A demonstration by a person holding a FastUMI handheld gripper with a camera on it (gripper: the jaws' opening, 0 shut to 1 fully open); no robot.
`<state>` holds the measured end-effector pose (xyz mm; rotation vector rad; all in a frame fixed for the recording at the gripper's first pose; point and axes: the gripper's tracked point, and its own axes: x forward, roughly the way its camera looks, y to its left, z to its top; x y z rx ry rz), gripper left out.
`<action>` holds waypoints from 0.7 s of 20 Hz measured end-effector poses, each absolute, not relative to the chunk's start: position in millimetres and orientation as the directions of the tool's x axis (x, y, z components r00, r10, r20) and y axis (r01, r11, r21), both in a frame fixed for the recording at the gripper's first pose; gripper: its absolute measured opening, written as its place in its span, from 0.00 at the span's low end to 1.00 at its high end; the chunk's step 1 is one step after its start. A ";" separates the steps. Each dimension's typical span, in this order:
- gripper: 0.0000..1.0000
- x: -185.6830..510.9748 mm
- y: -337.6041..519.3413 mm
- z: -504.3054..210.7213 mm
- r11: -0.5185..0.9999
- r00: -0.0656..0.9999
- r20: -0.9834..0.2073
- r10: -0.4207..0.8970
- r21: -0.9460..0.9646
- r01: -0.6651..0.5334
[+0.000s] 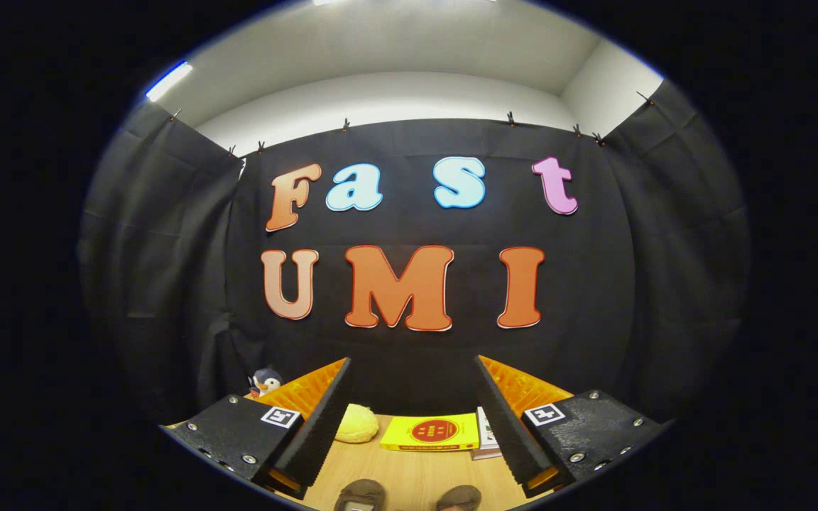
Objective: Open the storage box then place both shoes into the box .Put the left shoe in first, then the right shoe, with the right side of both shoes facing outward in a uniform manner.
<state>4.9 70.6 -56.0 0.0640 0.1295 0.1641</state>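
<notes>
My gripper [412, 419] is open, its two fingers spread wide with nothing between them, held level above a wooden table [409, 472]. Just below and between the fingers peek the tops of two dark brown shoes: one [361, 495] nearer the left finger, the other [460, 497] nearer the right finger. Only their upper parts show, so I cannot tell which is the left shoe.
Beyond the fingers, a yellow book [432, 431] lies on the table against the black cloth wall, with a thinner book [486, 434] at its right. A yellow plush lump [356, 424] sits by the left finger, and a small penguin toy [265, 382] stands beyond it.
</notes>
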 end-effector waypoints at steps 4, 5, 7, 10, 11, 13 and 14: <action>0.99 -0.4 126.2 -88.7 0.949 0.931 -0.194 0.308 0.127 -0.287; 0.99 -3.6 142.4 -100.9 0.935 0.911 -0.218 0.349 0.151 -0.322; 0.99 -12.8 172.6 -131.0 0.903 0.860 -0.283 0.424 0.198 -0.380; 0.99 -23.5 201.3 -173.8 0.871 0.790 -0.368 0.489 0.242 -0.427; 0.99 -27.5 210.5 -189.2 0.858 0.764 -0.392 0.512 0.265 -0.439; 0.99 -38.9 228.2 -220.9 0.827 0.696 -0.448 0.561 0.341 -0.447; 0.99 -46.3 236.5 -236.5 0.809 0.655 -0.476 0.587 0.384 -0.445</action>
